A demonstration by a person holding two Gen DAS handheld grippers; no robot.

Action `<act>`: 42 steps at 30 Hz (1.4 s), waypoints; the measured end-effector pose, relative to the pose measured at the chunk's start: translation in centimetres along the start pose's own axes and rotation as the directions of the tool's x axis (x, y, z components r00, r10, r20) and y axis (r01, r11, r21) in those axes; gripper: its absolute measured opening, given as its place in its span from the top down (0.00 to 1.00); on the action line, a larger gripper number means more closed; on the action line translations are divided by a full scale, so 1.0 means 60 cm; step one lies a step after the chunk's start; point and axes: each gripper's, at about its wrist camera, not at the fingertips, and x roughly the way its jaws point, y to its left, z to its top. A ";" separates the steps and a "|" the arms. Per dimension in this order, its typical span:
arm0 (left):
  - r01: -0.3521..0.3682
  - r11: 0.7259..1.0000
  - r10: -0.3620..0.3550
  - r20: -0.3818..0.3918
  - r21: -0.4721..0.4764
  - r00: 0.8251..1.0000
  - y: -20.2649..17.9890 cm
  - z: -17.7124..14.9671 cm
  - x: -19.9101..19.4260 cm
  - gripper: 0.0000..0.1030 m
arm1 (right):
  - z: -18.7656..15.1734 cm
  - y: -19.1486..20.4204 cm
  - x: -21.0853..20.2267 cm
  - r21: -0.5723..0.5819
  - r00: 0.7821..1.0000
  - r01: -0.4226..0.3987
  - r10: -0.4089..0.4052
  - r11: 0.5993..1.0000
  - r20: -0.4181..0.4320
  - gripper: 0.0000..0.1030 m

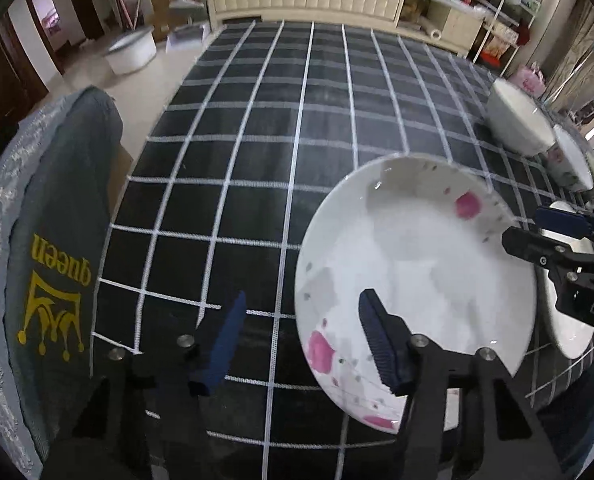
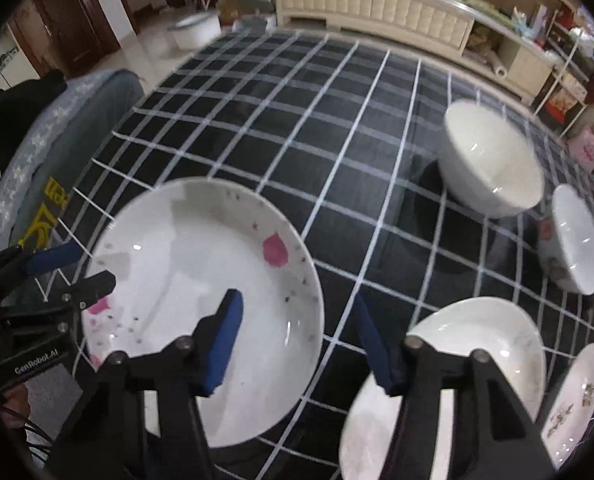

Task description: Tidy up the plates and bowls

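Both jaws released: left gripper (image 1: pixel 301 344) spread wide, right gripper (image 2: pixel 297 340) likewise, nothing held. Pink-flowered plate (image 2: pixel 201 300) lies flat on the checked tablecloth (image 1: pixel 257 140); its rim sits under the left gripper's right finger and the right gripper's left finger. Plain white plate (image 2: pixel 477 340) beneath right gripper's right finger. White bowl (image 2: pixel 493 160) and flowered bowl (image 2: pixel 573 240) farther ahead-right.

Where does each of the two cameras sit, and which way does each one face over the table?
Left wrist: sits on the left gripper, facing across the checked tablecloth; its open fingers and the right gripper show.
Right wrist: sits on the right gripper, facing the same way from further right; the left gripper shows.
Shared: the pink-flowered plate and the white bowl.
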 end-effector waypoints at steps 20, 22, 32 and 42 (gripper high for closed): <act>0.003 1.000 -0.003 -0.043 0.015 0.999 0.000 -0.018 0.007 0.82 | -0.043 -0.014 0.020 0.079 0.995 -0.039 0.046 0.996 -0.088 0.78; 0.012 1.000 -0.012 -0.048 0.008 0.999 0.005 -0.024 0.007 0.82 | -0.045 -0.014 0.018 0.078 0.996 -0.031 0.038 0.996 -0.085 0.78; 0.013 1.000 -0.013 -0.038 -0.004 0.999 0.004 -0.008 0.015 0.82 | -0.034 -0.005 0.026 0.063 0.998 -0.022 0.026 0.998 -0.065 0.78; -0.076 0.997 0.077 0.063 -0.017 0.995 0.007 -0.018 -0.060 0.63 | -0.064 -0.024 -0.042 0.071 0.999 0.043 -0.045 0.997 0.021 0.51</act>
